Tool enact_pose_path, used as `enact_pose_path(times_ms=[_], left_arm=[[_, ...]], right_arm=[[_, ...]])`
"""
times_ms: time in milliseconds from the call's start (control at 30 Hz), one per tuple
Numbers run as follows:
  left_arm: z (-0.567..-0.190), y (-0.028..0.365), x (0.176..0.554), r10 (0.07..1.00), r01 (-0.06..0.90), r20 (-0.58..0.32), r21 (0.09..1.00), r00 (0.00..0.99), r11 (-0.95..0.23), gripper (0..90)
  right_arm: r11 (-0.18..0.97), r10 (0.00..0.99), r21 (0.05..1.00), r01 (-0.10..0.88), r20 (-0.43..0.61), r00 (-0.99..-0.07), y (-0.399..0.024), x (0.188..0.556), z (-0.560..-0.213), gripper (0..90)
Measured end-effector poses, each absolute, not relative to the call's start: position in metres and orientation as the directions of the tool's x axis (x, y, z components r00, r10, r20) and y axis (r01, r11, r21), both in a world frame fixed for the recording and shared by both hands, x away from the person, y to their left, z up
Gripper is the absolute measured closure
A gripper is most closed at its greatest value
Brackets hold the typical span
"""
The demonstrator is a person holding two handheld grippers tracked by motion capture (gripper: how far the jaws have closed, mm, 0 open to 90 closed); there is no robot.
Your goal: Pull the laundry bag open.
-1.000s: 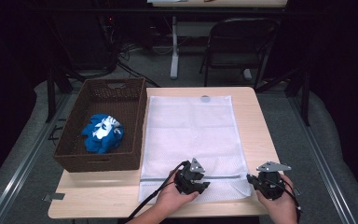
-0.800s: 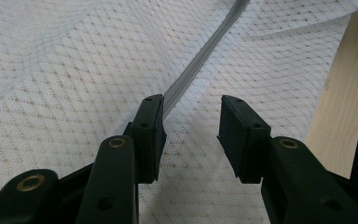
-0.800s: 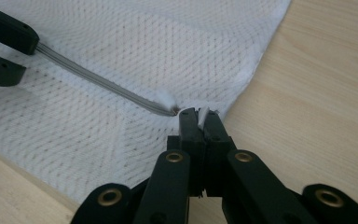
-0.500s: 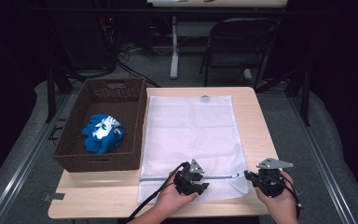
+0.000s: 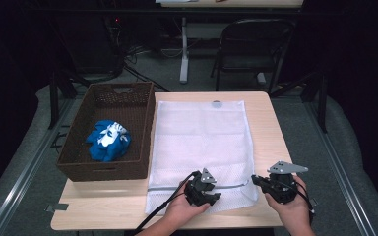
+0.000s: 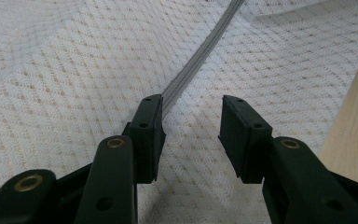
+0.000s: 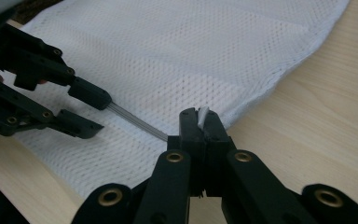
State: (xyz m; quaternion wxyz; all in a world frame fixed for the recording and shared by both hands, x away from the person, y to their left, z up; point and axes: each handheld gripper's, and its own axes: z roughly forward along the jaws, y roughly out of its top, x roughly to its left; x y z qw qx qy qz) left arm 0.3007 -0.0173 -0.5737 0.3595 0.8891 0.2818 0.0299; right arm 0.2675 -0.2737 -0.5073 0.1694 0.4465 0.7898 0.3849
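Clearly soft and light, the mesh laundry bag lies flat on the table; the right gripper pinches its zipper pull, while the left gripper, jaws apart, straddles the zipper.

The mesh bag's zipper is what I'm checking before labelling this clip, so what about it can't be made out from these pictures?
- Zipper pull: right gripper view, a white sliver; the shut right gripper covers the rest.
- Zipper under the left gripper: left gripper view, open or closed teeth too fine to tell.
- Mesh bag contents: high view, too small.
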Motion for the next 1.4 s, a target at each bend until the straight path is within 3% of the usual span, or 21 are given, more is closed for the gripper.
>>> enact_pose_path(times_ms=[300, 833, 1133, 1233, 1400], left_arm=[[-0.573, -0.018, 0.300, 0.530, 0.483, -0.150, 0.660, 0.835, -0.575, 58.2], [-0.541, -0.034, 0.273, 0.422, 0.420, -0.197, 0.729, 0.885, -0.540, 50.2], [-0.538, -0.041, 0.271, 0.412, 0.418, -0.208, 0.740, 0.887, -0.527, 47.7], [-0.537, -0.044, 0.270, 0.409, 0.419, -0.215, 0.746, 0.887, -0.517, 48.7], [-0.536, -0.048, 0.270, 0.393, 0.400, -0.203, 0.753, 0.897, -0.523, 60.5]], right_arm=[[0.299, 0.810, 0.780, 0.549, 0.098, -0.579, -0.259, 0.270, -0.504, 89.7], [0.312, 0.794, 0.772, 0.554, 0.109, -0.598, -0.247, 0.279, -0.512, 89.7], [0.319, 0.791, 0.771, 0.552, 0.104, -0.602, -0.239, 0.282, -0.515, 89.7], [0.318, 0.791, 0.770, 0.553, 0.106, -0.603, -0.238, 0.282, -0.516, 89.7], [0.321, 0.791, 0.770, 0.551, 0.102, -0.604, -0.239, 0.280, -0.517, 89.7]])
